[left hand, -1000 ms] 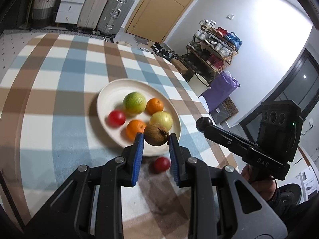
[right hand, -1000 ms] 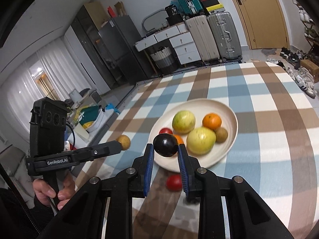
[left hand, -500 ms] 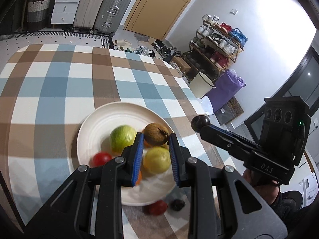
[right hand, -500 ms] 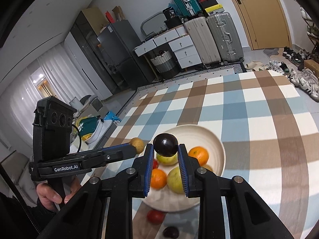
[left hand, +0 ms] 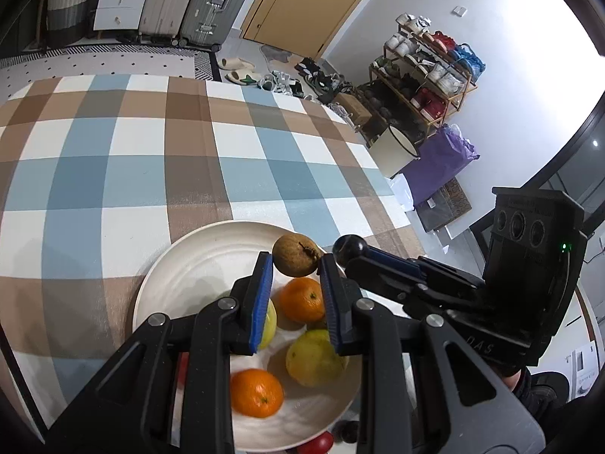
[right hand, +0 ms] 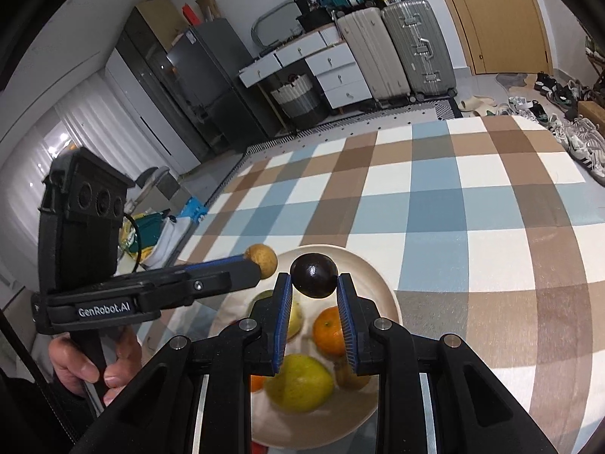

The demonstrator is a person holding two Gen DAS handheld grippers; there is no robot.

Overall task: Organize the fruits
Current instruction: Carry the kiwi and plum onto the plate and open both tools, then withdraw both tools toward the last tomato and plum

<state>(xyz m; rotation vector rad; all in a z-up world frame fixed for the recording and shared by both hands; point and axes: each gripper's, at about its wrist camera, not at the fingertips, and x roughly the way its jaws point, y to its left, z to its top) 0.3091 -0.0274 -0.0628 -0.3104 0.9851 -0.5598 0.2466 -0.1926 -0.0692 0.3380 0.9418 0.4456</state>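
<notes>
A checked tablecloth (left hand: 159,159) in blue, brown and white covers the table. Beyond its far edge, two upright suitcases (right hand: 393,49) stand beside a white drawer unit (right hand: 332,72), with a striped basket (right hand: 298,98) to the left. A wooden door (right hand: 495,15) is at far right. Shoes (left hand: 287,79) lie scattered on the floor near a loaded shoe rack (left hand: 427,75); a purple bag (left hand: 438,162) sits nearer.

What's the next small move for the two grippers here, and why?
Probably lower both a little, then open over the bare far part of the plate. The left gripper is shut on the brown fruit and the right gripper on the dark fruit, both hanging above the plate, while the oranges and yellow-green fruits crowd its near side.
</notes>
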